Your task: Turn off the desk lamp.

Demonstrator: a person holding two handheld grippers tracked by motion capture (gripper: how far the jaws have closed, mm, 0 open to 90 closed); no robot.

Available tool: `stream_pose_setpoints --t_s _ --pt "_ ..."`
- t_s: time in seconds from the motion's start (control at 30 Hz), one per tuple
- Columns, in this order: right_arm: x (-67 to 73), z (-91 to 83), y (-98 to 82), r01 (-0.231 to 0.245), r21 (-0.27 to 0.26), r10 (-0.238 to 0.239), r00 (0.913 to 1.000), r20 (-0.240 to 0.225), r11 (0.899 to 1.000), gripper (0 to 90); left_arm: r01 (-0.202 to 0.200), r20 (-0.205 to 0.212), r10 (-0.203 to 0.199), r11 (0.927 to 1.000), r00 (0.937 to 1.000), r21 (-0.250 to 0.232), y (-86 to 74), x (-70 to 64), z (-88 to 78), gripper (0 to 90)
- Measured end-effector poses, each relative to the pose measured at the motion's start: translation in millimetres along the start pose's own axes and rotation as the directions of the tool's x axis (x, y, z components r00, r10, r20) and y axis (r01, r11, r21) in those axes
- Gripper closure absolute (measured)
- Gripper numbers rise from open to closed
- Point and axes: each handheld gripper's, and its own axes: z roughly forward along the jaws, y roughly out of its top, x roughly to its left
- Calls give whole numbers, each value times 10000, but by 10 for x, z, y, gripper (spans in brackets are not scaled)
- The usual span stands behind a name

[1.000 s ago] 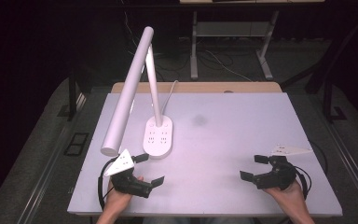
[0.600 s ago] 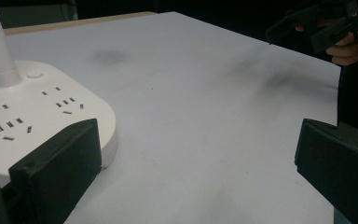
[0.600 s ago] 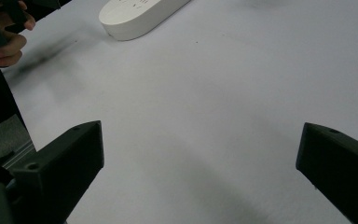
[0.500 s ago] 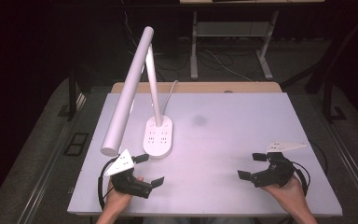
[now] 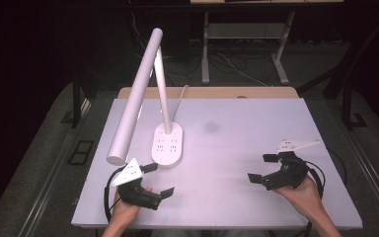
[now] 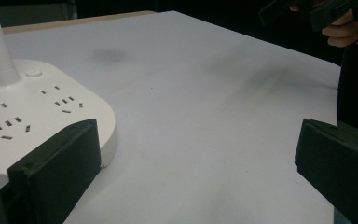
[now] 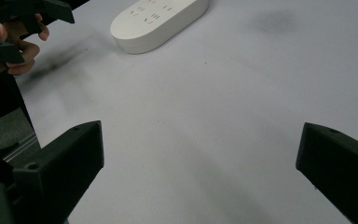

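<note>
The left gripper, held in the person's left hand, hovers low over the near left part of the pale lavender-white rectangular table, its two black jaws spread wide and holding nothing. Just ahead of it stands the white oval lamp base with rows of socket slots; in the left gripper view the left jaw overlaps the base's near rounded edge, and whether they touch cannot be told. From the base a slim white stem rises, and a long white cylindrical lamp head slants down toward the left gripper, ending just above and beside its grey three-cornered plate. A white cord runs from the base to the far table edge.

The right gripper, in the right hand, sits well apart to the right, jaws likewise wide apart and empty over bare tabletop. In the right gripper view the base is cut off at the top, and the left hand is half lost in shadow. A faint dark smudge marks the table beyond both grippers.
</note>
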Motion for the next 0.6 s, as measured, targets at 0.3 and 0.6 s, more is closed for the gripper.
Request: stream_pose_setpoints --t_s 0.3,0.6 --pt "27 132 182 275 112 -274 9996 -102 9996 7 77 -48 -77 10000 10000 -22 -2 10 -14 0" --pt "70 264 319 520 340 -513 9985 -214 9981 7 47 -34 -47 10000 10000 10 -1 7 -10 0"
